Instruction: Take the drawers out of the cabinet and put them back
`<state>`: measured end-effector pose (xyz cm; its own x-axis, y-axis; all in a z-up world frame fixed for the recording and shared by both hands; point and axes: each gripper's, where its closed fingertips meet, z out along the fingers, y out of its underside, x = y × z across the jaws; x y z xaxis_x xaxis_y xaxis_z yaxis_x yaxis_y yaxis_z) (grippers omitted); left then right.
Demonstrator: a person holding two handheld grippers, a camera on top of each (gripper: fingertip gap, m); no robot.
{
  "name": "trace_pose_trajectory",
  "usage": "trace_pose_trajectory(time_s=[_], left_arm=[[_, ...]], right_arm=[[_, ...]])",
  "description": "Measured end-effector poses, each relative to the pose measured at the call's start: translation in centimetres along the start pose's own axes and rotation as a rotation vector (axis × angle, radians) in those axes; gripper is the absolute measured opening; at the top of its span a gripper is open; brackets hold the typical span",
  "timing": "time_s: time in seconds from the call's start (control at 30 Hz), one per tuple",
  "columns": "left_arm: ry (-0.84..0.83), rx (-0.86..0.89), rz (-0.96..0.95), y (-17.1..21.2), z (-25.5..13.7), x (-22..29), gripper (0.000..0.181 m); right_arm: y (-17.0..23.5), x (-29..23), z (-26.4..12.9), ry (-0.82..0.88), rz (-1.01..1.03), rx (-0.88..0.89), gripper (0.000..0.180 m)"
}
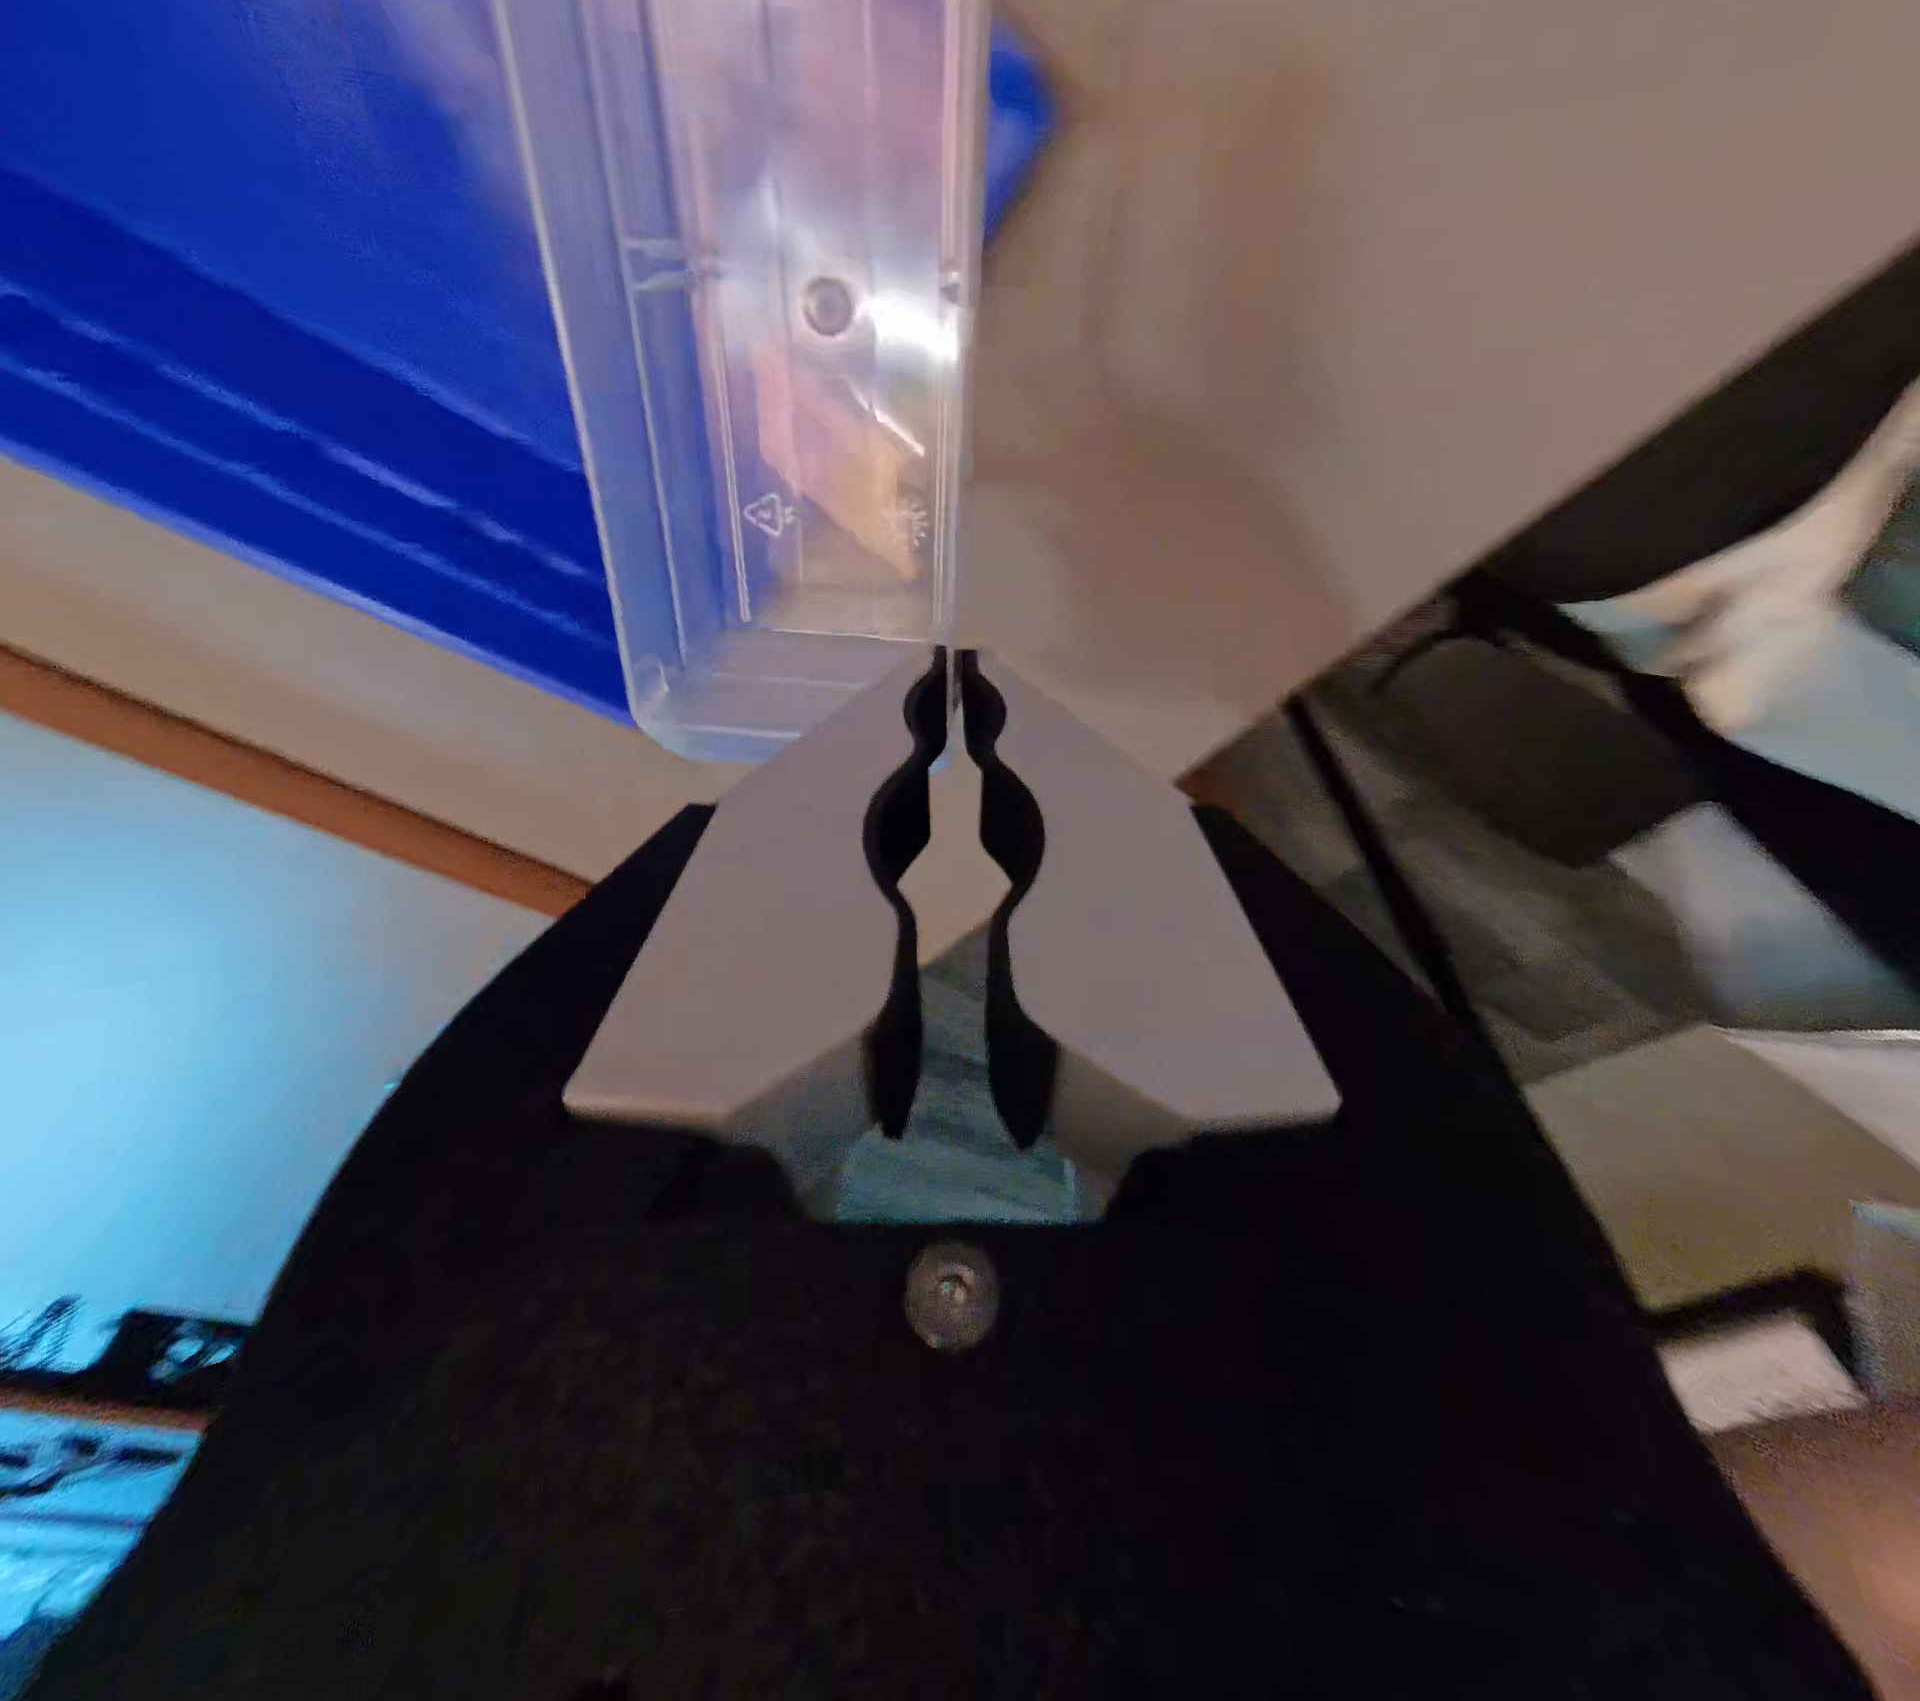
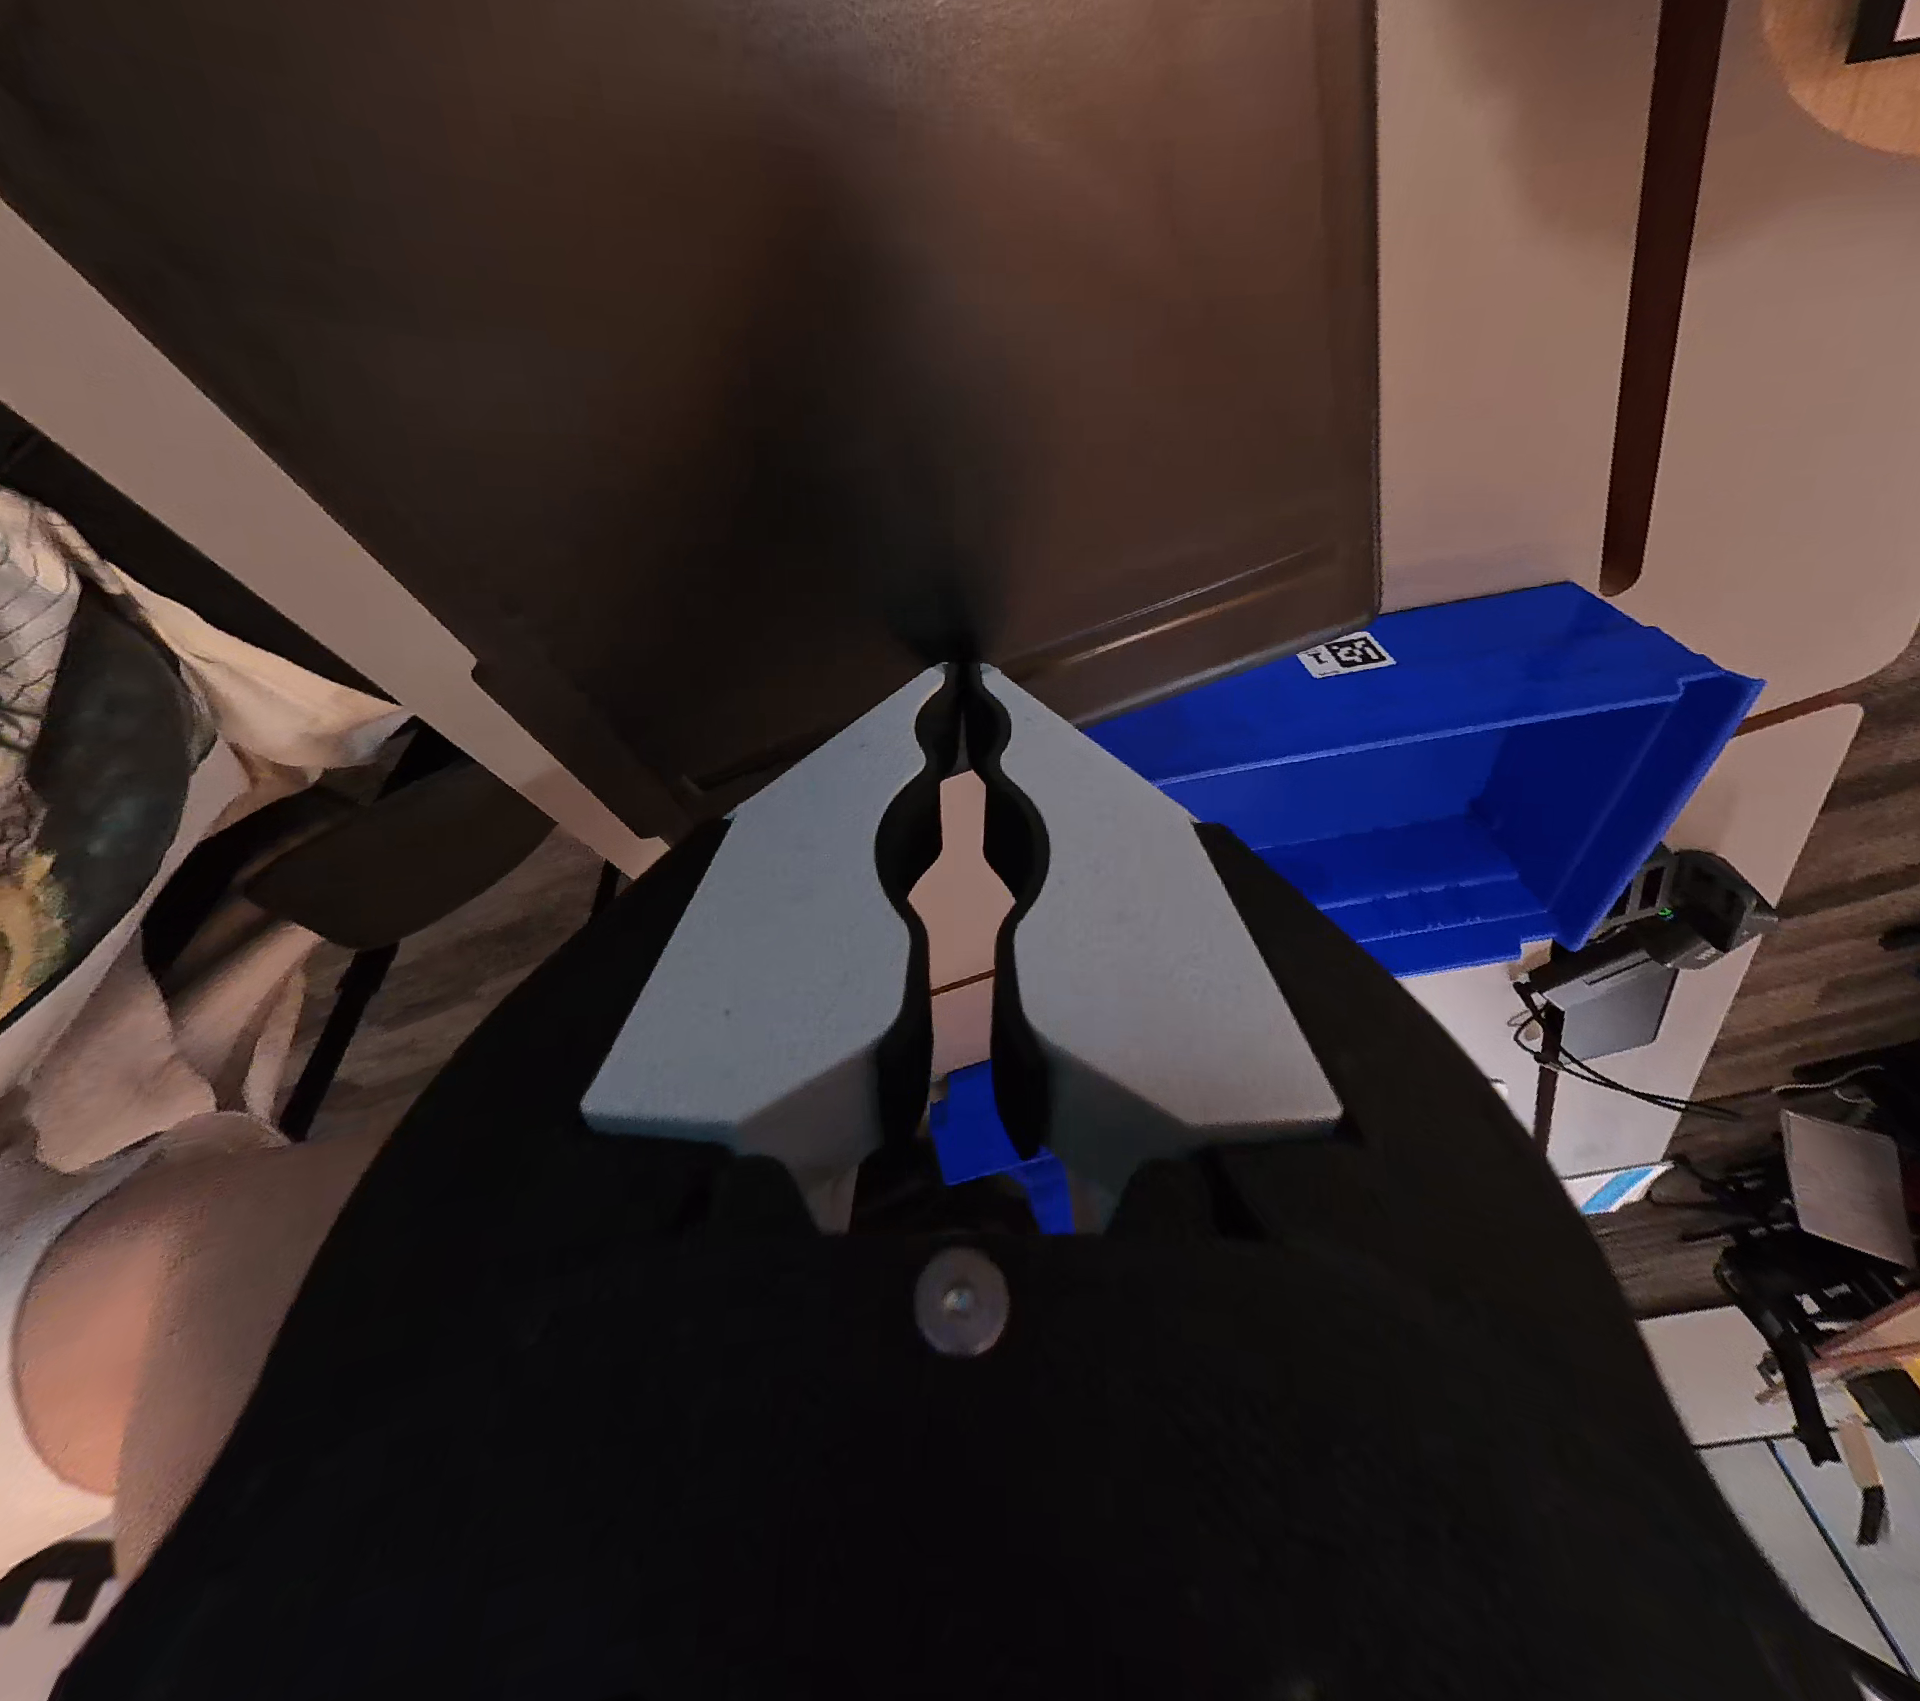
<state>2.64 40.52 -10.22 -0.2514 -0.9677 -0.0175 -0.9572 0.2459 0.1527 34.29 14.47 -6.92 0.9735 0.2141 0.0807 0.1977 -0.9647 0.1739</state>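
Note:
My left gripper point(image 1: 954, 664) is shut on the thin edge of a clear plastic drawer point(image 1: 790, 280). The drawer runs up and away from the fingertips, held above the beige table point(image 1: 1351, 197), with small pale items dimly visible inside. My right gripper point(image 2: 958, 677) is shut, and its tips press against the flat dark brown side of the cabinet point(image 2: 727, 197), which fills the upper part of the right wrist view. Nothing shows between the right fingers point(image 2: 1091, 872). The cabinet's drawer openings are hidden.
A blue plastic bin point(image 1: 260, 197) lies behind the drawer; it also shows in the right wrist view point(image 2: 1403, 778), to the right of the cabinet. The table edge point(image 1: 1558, 425) runs diagonally at right. A person's arm point(image 2: 156, 1288) is at lower left. Cables and devices point(image 2: 1662, 945) sit at right.

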Motion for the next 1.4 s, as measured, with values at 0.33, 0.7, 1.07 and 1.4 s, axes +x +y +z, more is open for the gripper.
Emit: trace_pose_trajectory(time_s=[0.33,0.7,1.07,1.4], left_arm=[[0.198,-0.095,0.008,-2.7,1.4,19.8,0.000],[0.165,0.073,0.011,-13.5,5.1,27.5,0.000],[0.158,0.154,-0.103,-19.2,4.7,28.0,0.000],[0.197,0.131,-0.237,-20.8,4.0,29.5,0.000]], right_arm=[[0.0,0.0,0.0,-0.031,0.023,0.041,0.000],[0.0,0.0,0.0,-0.023,0.023,0.044,0.000],[0.0,0.0,0.0,-0.033,-0.002,0.048,0.000],[-0.1,0.0,0.0,-0.041,-0.042,0.072,0.000]])
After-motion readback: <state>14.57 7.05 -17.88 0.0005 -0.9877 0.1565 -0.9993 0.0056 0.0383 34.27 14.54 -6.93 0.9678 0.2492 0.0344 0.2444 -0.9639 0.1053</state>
